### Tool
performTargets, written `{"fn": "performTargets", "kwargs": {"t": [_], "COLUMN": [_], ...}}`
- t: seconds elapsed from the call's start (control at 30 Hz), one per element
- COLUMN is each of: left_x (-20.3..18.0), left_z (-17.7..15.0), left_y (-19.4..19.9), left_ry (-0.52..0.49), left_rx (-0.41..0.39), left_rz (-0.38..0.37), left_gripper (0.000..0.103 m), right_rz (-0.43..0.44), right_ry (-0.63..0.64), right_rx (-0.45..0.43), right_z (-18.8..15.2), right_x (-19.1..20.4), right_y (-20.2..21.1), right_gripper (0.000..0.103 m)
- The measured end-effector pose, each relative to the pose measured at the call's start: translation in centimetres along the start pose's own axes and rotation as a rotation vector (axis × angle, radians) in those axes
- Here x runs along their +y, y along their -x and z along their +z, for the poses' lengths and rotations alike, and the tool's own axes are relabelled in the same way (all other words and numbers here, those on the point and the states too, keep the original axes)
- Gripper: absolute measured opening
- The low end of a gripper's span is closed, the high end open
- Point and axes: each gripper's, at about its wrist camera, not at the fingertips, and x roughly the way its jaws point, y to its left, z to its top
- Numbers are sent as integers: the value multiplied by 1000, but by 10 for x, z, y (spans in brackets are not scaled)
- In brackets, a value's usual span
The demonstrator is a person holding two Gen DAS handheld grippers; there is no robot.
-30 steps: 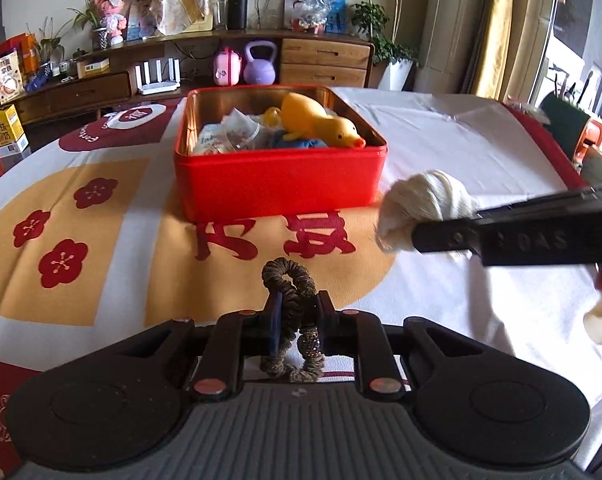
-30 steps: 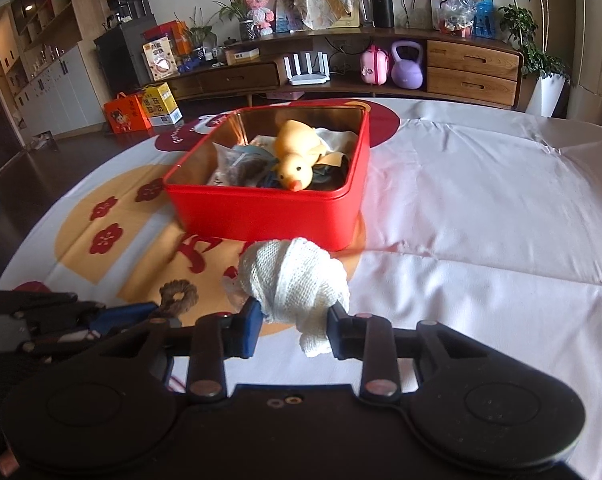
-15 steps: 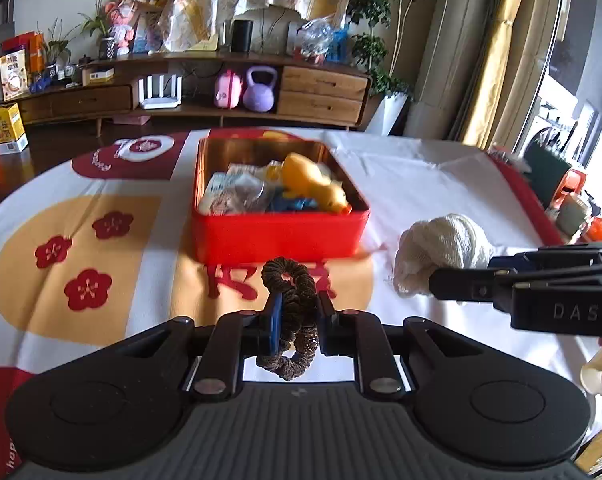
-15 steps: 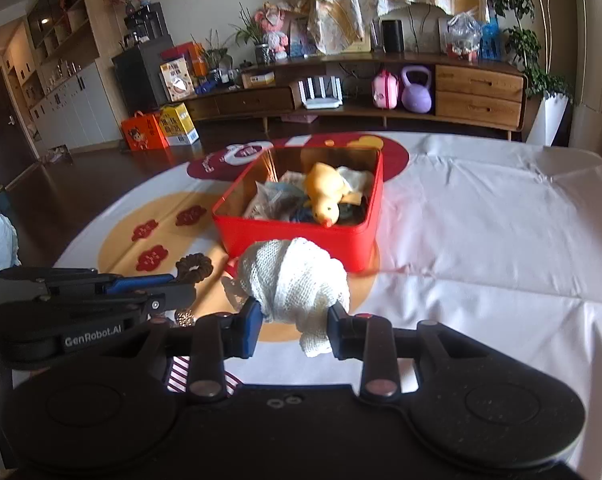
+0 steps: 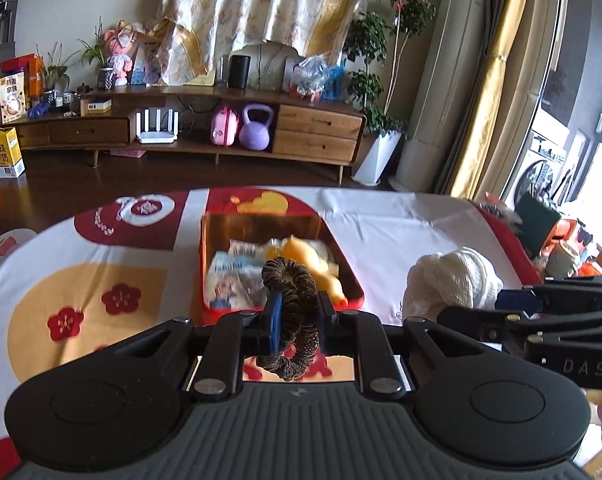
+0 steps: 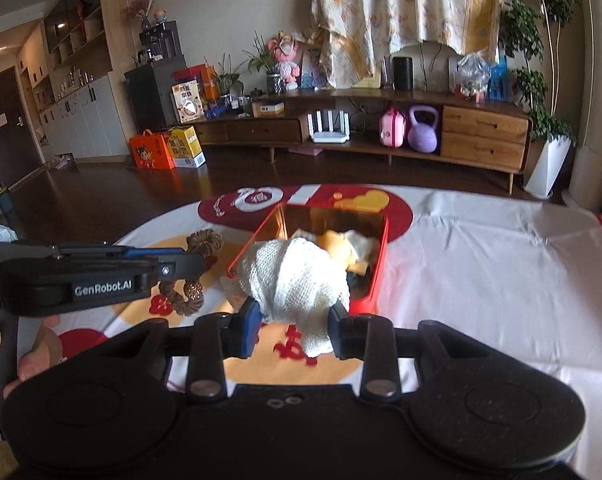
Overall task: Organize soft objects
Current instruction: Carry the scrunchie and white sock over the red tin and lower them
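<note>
My left gripper (image 5: 297, 318) is shut on a brown hair scrunchie (image 5: 291, 304), held up in the air in front of the red tin box (image 5: 351, 280). My right gripper (image 6: 295, 320) is shut on a bundled white knitted cloth (image 6: 297, 280), also lifted, just short of the red tin box (image 6: 375, 276). The box holds a yellow rubber duck (image 5: 301, 250), white packets (image 5: 229, 280) and other soft things. In the right wrist view the left gripper (image 6: 189, 266) with the scrunchie (image 6: 205, 242) hangs to the left; in the left wrist view the white cloth (image 5: 449, 276) is at the right.
The table wears a white cloth with red and yellow patterns (image 5: 101, 276). Beyond it lie dark wood floor and a long wooden sideboard (image 6: 381, 132) with a purple kettlebell (image 6: 423, 128). A green holder and orange items (image 5: 557, 240) stand near the table's right edge.
Both grippers have risen with their loads, so the table and box now sit lower and farther in both views. Grips are unchanged.
</note>
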Motion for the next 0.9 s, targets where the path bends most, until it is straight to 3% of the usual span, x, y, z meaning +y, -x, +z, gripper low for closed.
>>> {"fn": "performTargets", "kwargs": {"t": [0.5, 0.9], "left_x": [20, 42], "left_z": [59, 70], "left_y": [-56, -135], "left_ry": [-19, 9], "left_rx": [3, 73], "left_rz": [0, 14], "left_gripper": [18, 18], "right_rz": [-62, -91], "right_ry": [13, 5], "right_rx": [17, 73], "right_z": [31, 42], "right_x": [-18, -40], "right_y": [-56, -124], "right_gripper": [35, 36]}}
